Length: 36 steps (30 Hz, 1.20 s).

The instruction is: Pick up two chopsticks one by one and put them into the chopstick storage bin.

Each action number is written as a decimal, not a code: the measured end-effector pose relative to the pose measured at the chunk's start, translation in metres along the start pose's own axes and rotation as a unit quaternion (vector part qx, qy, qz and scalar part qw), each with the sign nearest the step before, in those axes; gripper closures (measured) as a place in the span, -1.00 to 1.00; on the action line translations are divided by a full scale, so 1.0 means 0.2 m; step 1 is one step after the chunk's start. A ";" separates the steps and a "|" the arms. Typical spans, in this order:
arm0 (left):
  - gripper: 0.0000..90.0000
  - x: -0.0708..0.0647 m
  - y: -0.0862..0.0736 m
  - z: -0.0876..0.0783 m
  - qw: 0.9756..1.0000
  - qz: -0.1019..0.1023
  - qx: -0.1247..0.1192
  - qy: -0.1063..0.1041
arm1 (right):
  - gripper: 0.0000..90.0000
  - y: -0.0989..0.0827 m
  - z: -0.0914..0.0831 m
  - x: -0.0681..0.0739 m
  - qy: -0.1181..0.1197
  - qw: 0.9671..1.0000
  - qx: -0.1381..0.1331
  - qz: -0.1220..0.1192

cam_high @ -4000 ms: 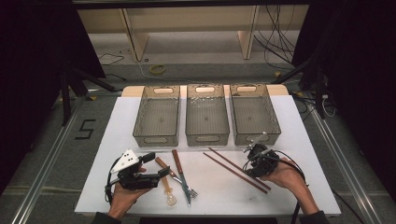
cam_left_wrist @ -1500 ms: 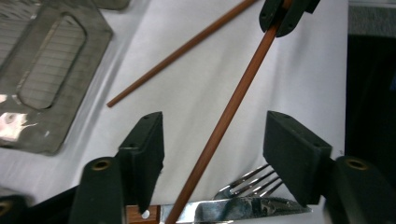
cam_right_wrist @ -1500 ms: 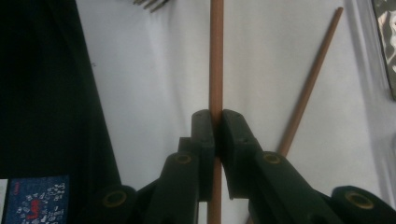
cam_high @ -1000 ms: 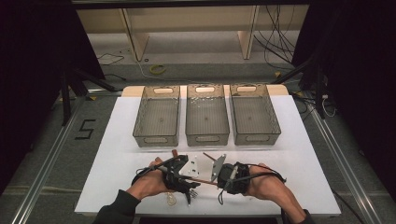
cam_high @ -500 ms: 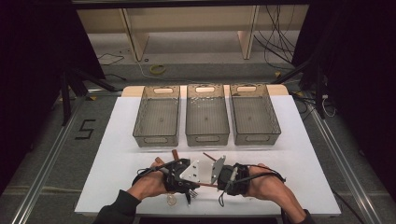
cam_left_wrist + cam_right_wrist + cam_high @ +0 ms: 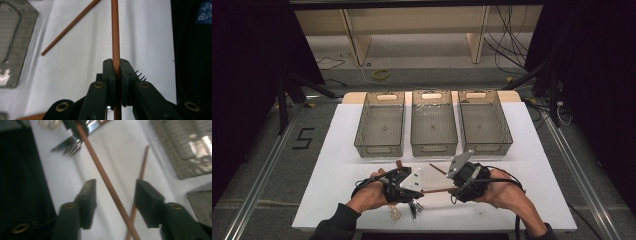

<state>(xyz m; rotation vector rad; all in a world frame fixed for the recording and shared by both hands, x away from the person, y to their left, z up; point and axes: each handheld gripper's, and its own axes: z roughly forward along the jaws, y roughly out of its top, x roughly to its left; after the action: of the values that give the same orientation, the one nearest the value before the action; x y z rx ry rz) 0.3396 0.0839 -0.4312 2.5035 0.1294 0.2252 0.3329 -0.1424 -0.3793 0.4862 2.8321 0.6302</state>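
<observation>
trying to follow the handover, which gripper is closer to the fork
Left. The left gripper, shut on a chopstick, sits right above the fork; the right gripper is farther right.

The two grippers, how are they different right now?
The left gripper is shut tight on a brown chopstick, while the right gripper has just been opening, and the chopstick passes between its jaws untouched. The left gripper carries the stick; the right one carries nothing. Both have black jaws and sit low over the white table.
</observation>
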 end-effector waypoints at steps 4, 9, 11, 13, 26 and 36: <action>0.87 0.05 -0.02 -0.04 0.999 -0.032 0.001 0.025 | -0.08 -0.05 -0.04 -0.07 -0.023 0.997 -0.047 0.057; 0.87 0.10 -0.05 -0.08 0.995 -0.081 -0.018 0.051 | -0.15 -0.12 -0.05 -0.11 -0.036 0.991 -0.074 0.104; 0.87 0.12 -0.06 -0.10 0.992 -0.103 -0.029 0.062 | -0.17 -0.13 -0.05 -0.11 -0.037 0.990 -0.074 0.111; 0.87 0.14 -0.07 -0.12 0.988 -0.129 -0.040 0.069 | -0.23 -0.18 -0.02 -0.13 -0.030 0.989 -0.065 0.126; 0.87 0.27 -0.15 -0.26 0.965 -0.222 -0.082 0.110 | -0.28 -0.34 0.09 -0.14 -0.015 0.985 -0.022 0.170; 0.87 0.43 -0.20 -0.38 0.945 -0.268 -0.097 0.157 | -0.29 -0.38 0.11 -0.15 -0.016 0.983 -0.010 0.181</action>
<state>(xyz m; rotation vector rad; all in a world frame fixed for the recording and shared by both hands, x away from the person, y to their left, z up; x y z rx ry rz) 0.4077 0.1726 -0.3835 2.1233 0.8622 0.3841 0.3465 -0.2097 -0.4288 1.0109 2.7223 0.7033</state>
